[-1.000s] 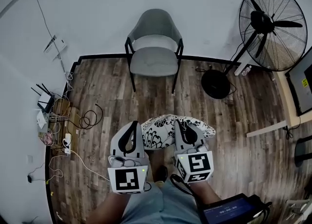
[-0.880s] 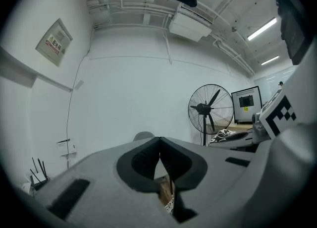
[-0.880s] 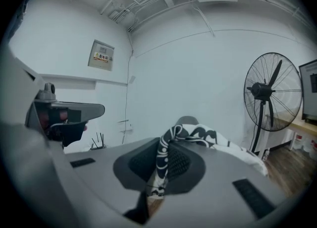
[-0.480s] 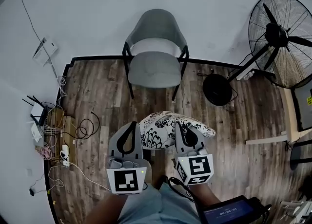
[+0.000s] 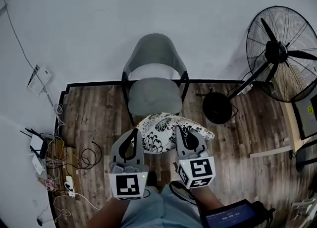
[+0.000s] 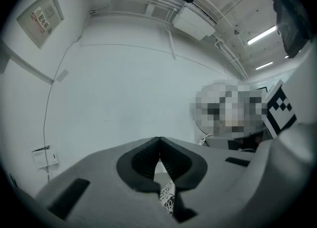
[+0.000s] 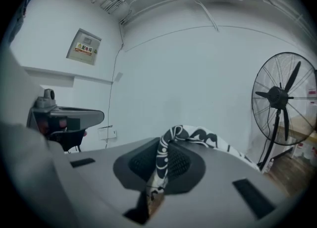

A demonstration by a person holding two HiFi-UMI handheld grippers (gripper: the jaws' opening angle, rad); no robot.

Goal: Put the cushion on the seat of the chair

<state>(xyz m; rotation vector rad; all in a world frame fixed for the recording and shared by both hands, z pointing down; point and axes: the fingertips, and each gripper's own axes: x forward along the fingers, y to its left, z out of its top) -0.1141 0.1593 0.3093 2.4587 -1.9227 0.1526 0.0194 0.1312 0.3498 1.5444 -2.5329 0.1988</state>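
A grey chair (image 5: pixel 153 95) stands against the white wall, its seat bare. The black-and-white patterned cushion (image 5: pixel 166 129) hangs in the air just in front of the seat's front edge, held between both grippers. My left gripper (image 5: pixel 134 133) is shut on the cushion's left edge; a strip of patterned fabric (image 6: pixel 167 196) shows between its closed jaws (image 6: pixel 158 142). My right gripper (image 5: pixel 179 131) is shut on the right edge. In the right gripper view the fabric (image 7: pixel 171 135) is pinched between its pads and bulges over the right jaw.
A large standing fan (image 5: pixel 283 53) with a round base (image 5: pixel 217 108) stands right of the chair. A router and tangled cables (image 5: pixel 42 152) lie on the wooden floor at the left. A tablet (image 5: pixel 233 216) sits at the bottom right, by the person's legs.
Both grippers have carried the cushion forward toward the chair. The chair is now much nearer, and the cushion's far edge reaches the seat's front in the head view.
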